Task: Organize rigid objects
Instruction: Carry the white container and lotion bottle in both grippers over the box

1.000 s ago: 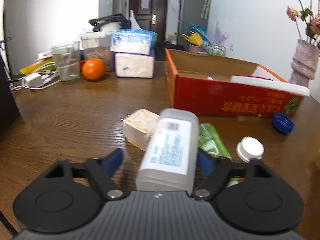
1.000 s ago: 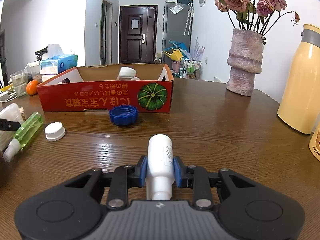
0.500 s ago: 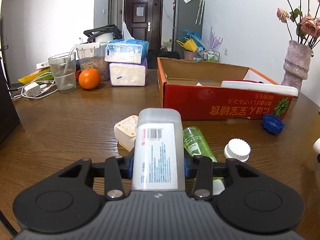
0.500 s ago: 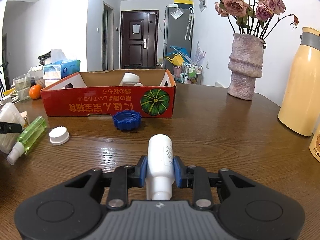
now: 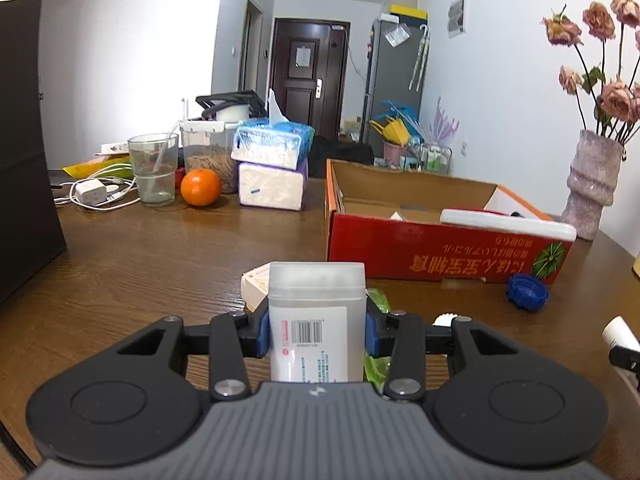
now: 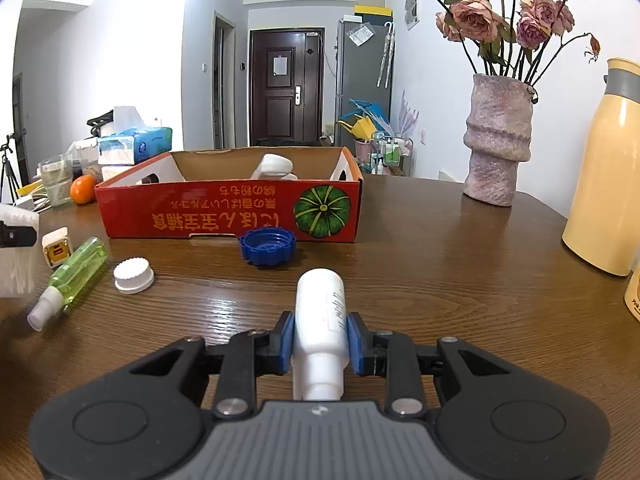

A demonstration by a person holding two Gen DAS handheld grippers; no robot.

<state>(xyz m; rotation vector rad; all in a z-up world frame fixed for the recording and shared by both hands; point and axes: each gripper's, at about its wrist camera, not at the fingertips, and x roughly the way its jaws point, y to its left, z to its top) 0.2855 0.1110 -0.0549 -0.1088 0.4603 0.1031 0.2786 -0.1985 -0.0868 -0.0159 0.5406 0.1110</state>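
Left gripper (image 5: 317,332) clamped on translucent rectangular container (image 5: 317,320), blue pads tight on both sides, barcode label facing camera, held clear above worktop (image 5: 132,264). Right gripper (image 6: 320,338) clamped on white bottle (image 6: 320,320), lying along the fingers, neck toward camera, base pointing forward.

On worktop below and ahead of left gripper: small cream box (image 5: 256,282) just left of container, green spray bottle (image 5: 376,300) mostly hidden behind it on the right. From right wrist view: green spray bottle lying flat, nozzle toward camera; white ribbed cap (image 6: 134,276) just beside it; blue cap (image 6: 267,246) near front wall of red cardboard box (image 6: 230,212). Inside box: white rounded item (image 6: 274,166) against back area; rest of contents not discernible.

Far left of worktop: orange (image 5: 201,187), glass (image 5: 154,168), stacked tissue packs (image 5: 272,168), white charger with cable (image 5: 94,194). Right side: pink vase with dried roses (image 6: 498,140), yellow thermos (image 6: 604,172) at edge.
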